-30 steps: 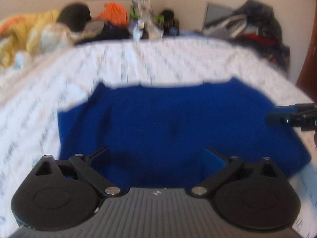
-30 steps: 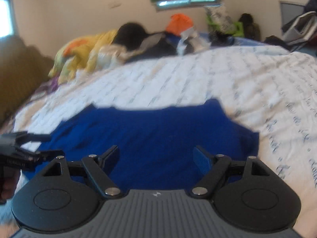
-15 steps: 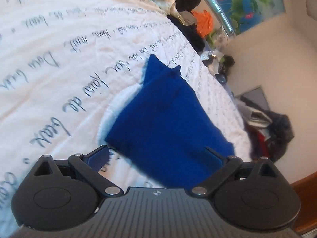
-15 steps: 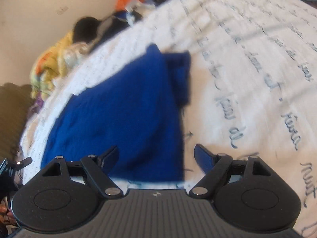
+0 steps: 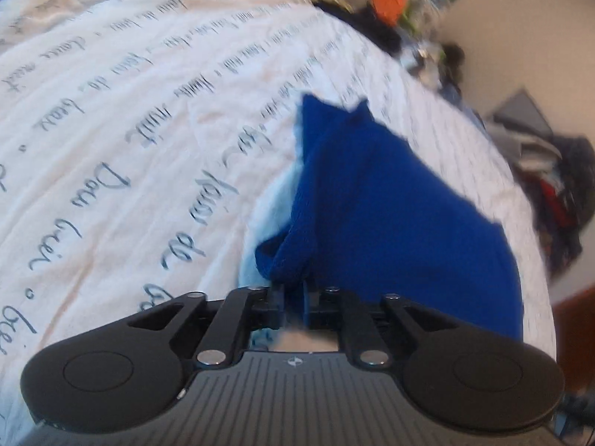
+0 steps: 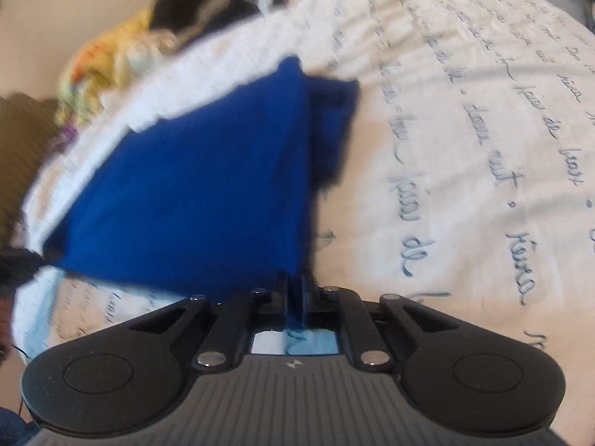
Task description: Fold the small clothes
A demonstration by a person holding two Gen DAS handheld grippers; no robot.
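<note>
A blue knit garment (image 5: 390,215) lies on the bed's white script-printed cover (image 5: 122,141). The left gripper (image 5: 293,297) is closing, pinching its bunched near corner; the right gripper (image 6: 296,293) is clamped on the other near corner.

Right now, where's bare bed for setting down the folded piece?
Free: white script-printed bedspread left of the blue knit garment, and right of it in the right-wrist view. Crowded: clothes pile along the bed's far edge.
</note>
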